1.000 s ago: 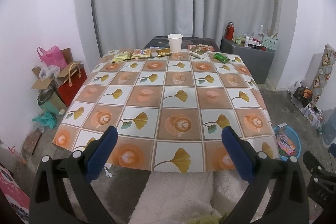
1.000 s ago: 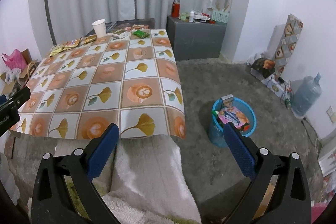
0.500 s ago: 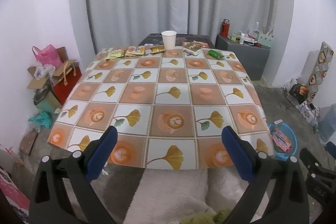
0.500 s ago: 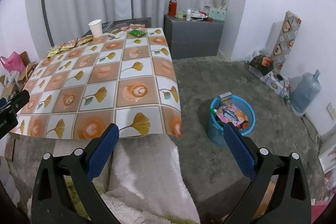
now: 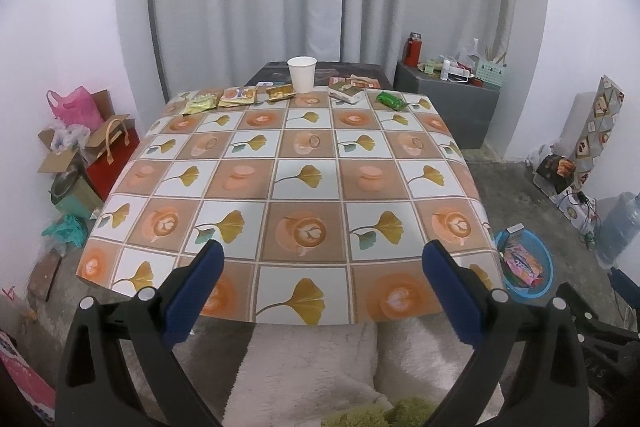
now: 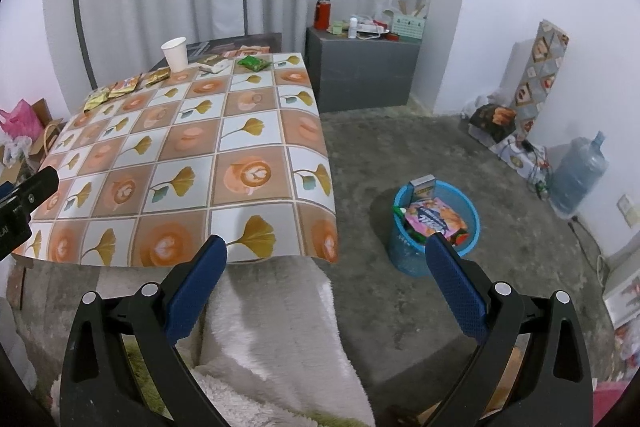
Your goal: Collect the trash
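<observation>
Along the far edge of the patterned table (image 5: 304, 171) lie several snack wrappers: a yellow-green one (image 5: 199, 104), an orange one (image 5: 237, 95), a gold one (image 5: 281, 92), a boxy packet (image 5: 346, 93) and a green one (image 5: 391, 100). A white paper cup (image 5: 302, 74) stands among them. A blue basket (image 6: 436, 227) holding wrappers sits on the floor right of the table. My left gripper (image 5: 320, 255) hangs open over the table's near edge, holding nothing. My right gripper (image 6: 326, 251) is open too, between the table corner and the basket.
A grey cabinet (image 6: 362, 71) with a red flask and clutter stands behind the table. A water jug (image 6: 576, 173) and bags line the right wall. Boxes and a pink bag (image 5: 76, 109) crowd the left wall. A fluffy white cover (image 6: 276, 311) lies below the grippers.
Both views have tilted up and pulled back slightly, so the table sits lower in the frames. The grippers stay open and the wrappers have not moved.
</observation>
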Available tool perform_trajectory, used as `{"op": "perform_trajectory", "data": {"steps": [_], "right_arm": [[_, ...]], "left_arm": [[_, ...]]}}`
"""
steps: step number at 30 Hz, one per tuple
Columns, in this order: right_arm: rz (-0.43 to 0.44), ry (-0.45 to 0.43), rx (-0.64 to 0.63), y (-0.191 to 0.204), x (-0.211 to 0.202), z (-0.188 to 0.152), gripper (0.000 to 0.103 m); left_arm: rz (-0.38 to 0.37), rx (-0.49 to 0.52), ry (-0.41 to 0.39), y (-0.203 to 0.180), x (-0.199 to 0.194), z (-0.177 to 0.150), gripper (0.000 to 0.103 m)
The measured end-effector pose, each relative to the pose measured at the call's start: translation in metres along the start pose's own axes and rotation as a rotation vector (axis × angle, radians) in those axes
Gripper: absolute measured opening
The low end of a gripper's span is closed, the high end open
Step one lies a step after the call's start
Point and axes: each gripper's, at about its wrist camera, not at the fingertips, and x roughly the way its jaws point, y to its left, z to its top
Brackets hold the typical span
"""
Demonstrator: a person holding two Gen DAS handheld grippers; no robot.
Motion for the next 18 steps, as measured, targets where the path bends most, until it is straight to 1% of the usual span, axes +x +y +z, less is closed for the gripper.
{"op": "perform_trajectory", "data": {"steps": [18], "right_arm": [[-0.006,0.012,0.002,-0.0006,0.0046,-0.0044,0.096]], "left_arm": [[0.0,0.004,0.01,-0.0012,0.0051,-0.0002,0.097]]}}
